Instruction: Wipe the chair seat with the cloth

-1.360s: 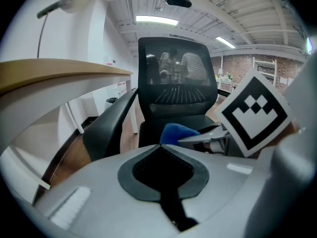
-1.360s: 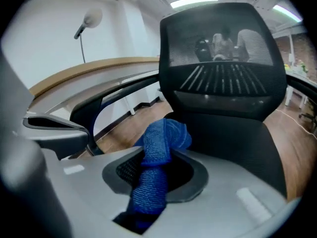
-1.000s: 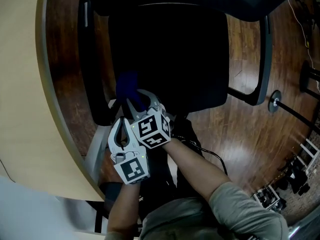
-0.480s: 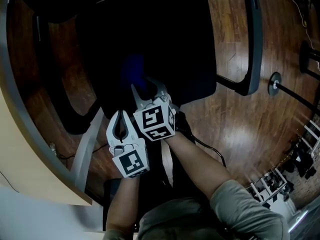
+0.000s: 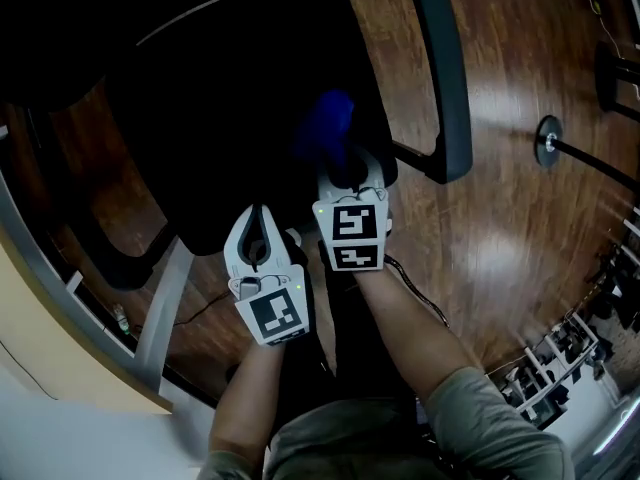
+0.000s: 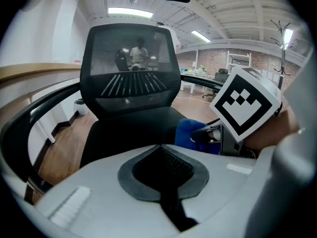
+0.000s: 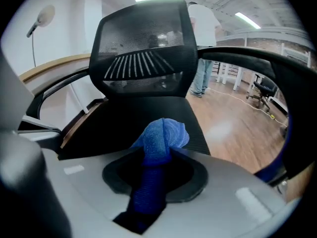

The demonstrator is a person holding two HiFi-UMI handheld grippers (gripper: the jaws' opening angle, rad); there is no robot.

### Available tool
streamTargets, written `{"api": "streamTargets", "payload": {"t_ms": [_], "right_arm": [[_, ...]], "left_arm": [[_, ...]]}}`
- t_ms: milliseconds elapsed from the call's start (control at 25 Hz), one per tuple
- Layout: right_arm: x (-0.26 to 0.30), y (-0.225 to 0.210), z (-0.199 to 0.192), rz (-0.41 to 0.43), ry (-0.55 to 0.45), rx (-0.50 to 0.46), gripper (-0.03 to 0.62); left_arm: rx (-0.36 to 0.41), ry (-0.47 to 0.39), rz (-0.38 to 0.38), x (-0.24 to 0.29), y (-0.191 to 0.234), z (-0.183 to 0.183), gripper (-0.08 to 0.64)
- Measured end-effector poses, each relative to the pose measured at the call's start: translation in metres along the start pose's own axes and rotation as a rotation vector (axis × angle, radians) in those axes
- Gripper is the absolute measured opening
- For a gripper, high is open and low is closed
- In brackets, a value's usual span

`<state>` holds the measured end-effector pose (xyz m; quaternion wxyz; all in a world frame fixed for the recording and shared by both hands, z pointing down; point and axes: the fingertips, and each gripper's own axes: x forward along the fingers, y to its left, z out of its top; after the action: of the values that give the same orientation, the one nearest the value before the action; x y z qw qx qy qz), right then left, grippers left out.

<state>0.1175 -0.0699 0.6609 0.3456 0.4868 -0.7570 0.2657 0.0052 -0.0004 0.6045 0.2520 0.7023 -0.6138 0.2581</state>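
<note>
Blue cloth point(image 7: 165, 133) juts over chair seat point(image 7: 119, 115) along clenched right tool point(image 5: 348, 168); left tool point(image 6: 158, 147) closed.

- The right gripper point(image 5: 347, 168) has swept the cloth point(image 5: 325, 126) across the chair seat point(image 5: 200, 108) to its right edge
- The left gripper point(image 5: 262, 220) now trails apart at its left

We find no word, number, brand name or sign that can be read in any of the views. The only printed marks are black-and-white square patterns (blocks, not letters): one set on the right cube point(image 5: 351, 236) of the right gripper point(image 5: 343, 160), another on the left cube point(image 5: 275, 316) of the left gripper point(image 5: 262, 218). The right cube's pattern also shows in the left gripper view.
</note>
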Motion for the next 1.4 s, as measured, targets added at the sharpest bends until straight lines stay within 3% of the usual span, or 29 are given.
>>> {"api": "streamTargets", "payload": {"t_ms": [360, 800, 1080, 1200, 1400], "right_arm": [[-0.023, -0.071, -0.023, -0.131, 0.008, 0.165, 0.098], [-0.016, -0.088, -0.057, -0.165, 0.033, 0.226, 0.097], [-0.017, -0.090, -0.052, -0.179, 0.013, 0.214, 0.098], [-0.024, -0.082, -0.037, -0.171, -0.004, 0.165, 0.098], [-0.033, -0.020, -0.004, -0.059, -0.046, 0.031, 0.100]], "left_arm": [[0.068, -0.017, -0.083, 0.020, -0.056, 0.021, 0.005], [0.085, 0.020, -0.106, 0.035, -0.076, -0.004, 0.005], [0.055, 0.012, -0.071, 0.032, -0.059, -0.008, 0.005], [0.033, 0.003, -0.036, 0.022, -0.039, -0.002, 0.005], [-0.006, -0.026, 0.038, -0.008, 0.004, 0.007, 0.005]]}}
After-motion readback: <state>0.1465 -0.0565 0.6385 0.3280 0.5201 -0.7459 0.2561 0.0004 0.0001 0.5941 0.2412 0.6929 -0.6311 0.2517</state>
